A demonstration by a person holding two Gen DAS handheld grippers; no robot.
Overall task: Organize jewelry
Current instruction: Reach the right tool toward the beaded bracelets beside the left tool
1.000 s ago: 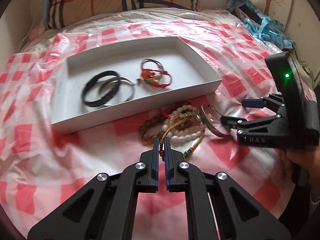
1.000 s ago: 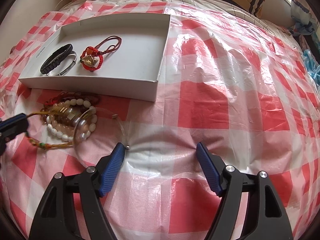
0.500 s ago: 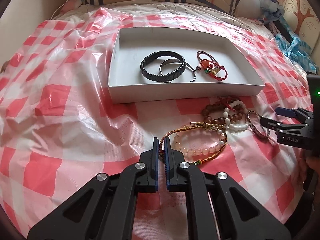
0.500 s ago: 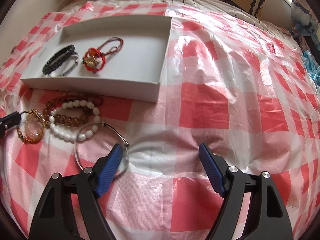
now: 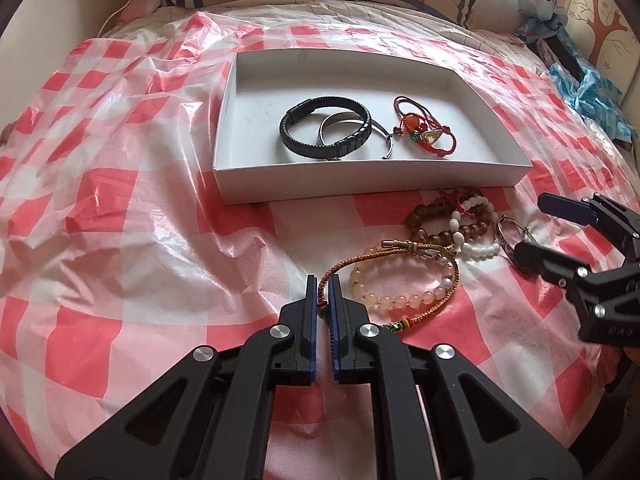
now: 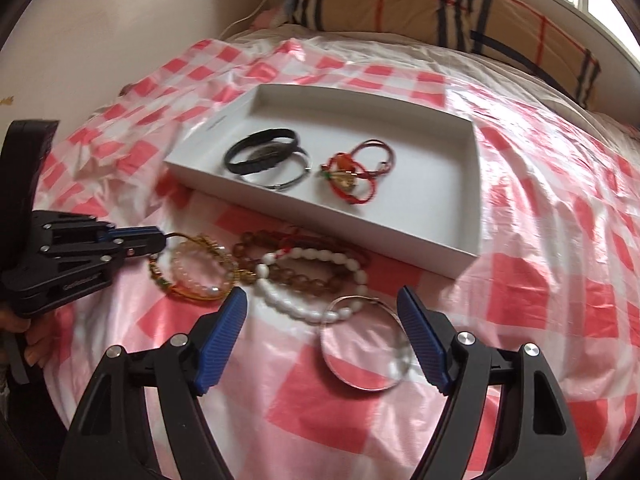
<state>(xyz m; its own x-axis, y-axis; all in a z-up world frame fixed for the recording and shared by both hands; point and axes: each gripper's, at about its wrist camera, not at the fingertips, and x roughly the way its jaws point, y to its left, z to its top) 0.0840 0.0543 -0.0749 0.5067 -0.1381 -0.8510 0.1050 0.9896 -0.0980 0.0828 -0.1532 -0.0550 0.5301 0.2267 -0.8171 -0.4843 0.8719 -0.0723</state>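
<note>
Two tools: my left tool (image 5: 323, 280) clenches the braided cord bracelet (image 5: 404, 249) near the white tray (image 5: 372, 184); right tool (image 6: 322, 334) released, body lettering illegible.

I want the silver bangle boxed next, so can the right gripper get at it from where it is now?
Probably yes. The right gripper is open, and the silver bangle lies flat on the checked cloth between its fingers. Only the white bead bracelet overlaps the bangle's far edge, so it might snag.

Left gripper (image 5: 323, 284) pinched; right gripper (image 6: 322, 320) agape.
</note>
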